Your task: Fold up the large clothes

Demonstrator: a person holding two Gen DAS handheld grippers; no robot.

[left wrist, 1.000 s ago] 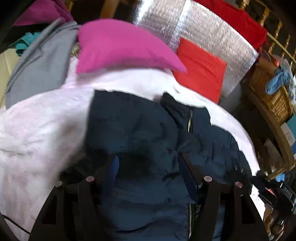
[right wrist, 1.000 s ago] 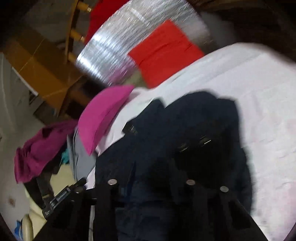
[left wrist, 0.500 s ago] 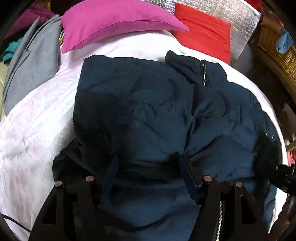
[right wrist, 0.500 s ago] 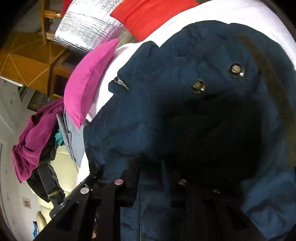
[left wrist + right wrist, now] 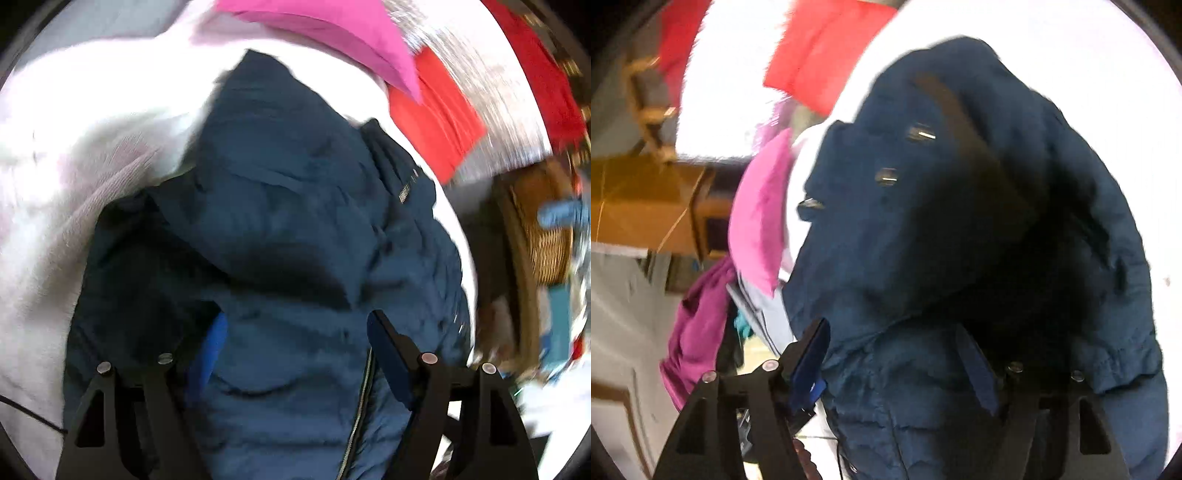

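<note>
The dark navy quilted puffer jacket is lying spread over a white fleecy bed cover, filling the middle of both wrist views. The left hand-held gripper is hanging just over the jacket's lower part, its jaws standing wide and having just been opening further; jacket fabric is lying between the blue pads, but they are not pressing on it. A zip is running down the fabric just inside the right-hand finger. The right hand-held gripper is likewise standing wide apart, its jaws having just been opening, with a fold of the same jacket bulging between the fingers and no pad clamping it. Metal snap buttons are showing on the jacket beyond. Further out, a magenta pillow is sitting at the head of the bed, with a red cushion beside it leaning on a silver quilted foil sheet. A wicker basket is standing off the bed's edge, blurred.
</note>
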